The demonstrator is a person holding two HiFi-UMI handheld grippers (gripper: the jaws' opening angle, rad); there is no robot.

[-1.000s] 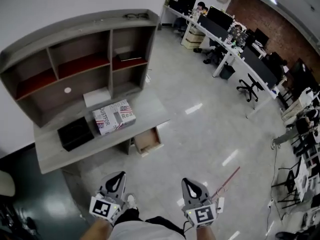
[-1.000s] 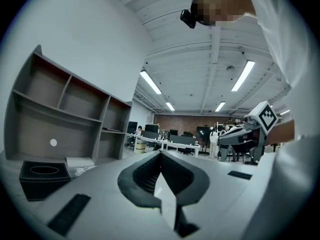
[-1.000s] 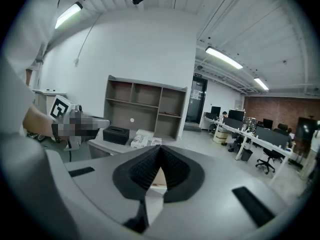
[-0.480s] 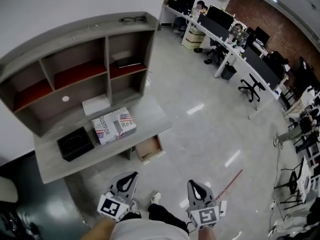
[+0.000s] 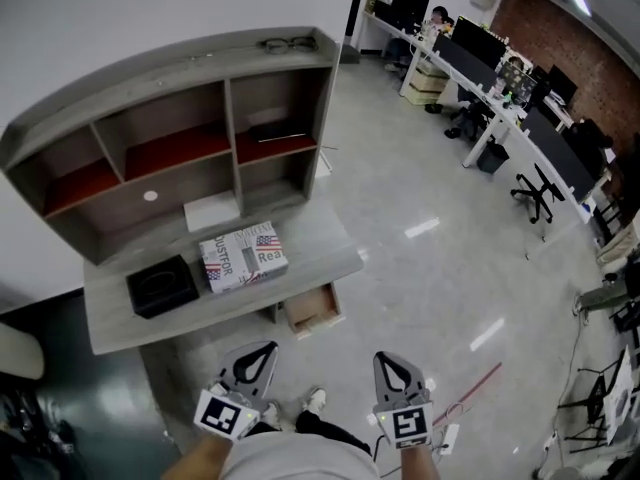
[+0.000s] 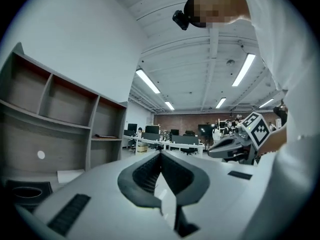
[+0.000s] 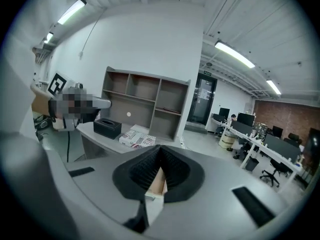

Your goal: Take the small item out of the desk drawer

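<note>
The grey desk (image 5: 335,251) with its shelf unit (image 5: 180,78) stands ahead of me. Its light wooden drawer (image 5: 312,309) is pulled open low at the desk's right end. I cannot make out any small item inside it. My left gripper (image 5: 264,349) and right gripper (image 5: 384,359) hang side by side near the bottom of the head view, short of the drawer, over the floor. The left gripper (image 6: 160,154) has its jaws together with nothing between them. The right gripper (image 7: 160,149) is likewise shut and empty, pointing toward the desk (image 7: 100,134).
On the desk lie a black box (image 5: 162,285), a printed carton (image 5: 244,255) and a white sheet (image 5: 212,211). Glasses (image 5: 288,43) rest on top of the shelf unit. Office desks, monitors and chairs (image 5: 490,78) line the far right. A person's shoes (image 5: 314,401) show between the grippers.
The head view has shifted, so the desk and open drawer sit a little nearer to the grippers. Both grippers stay low and shut.
</note>
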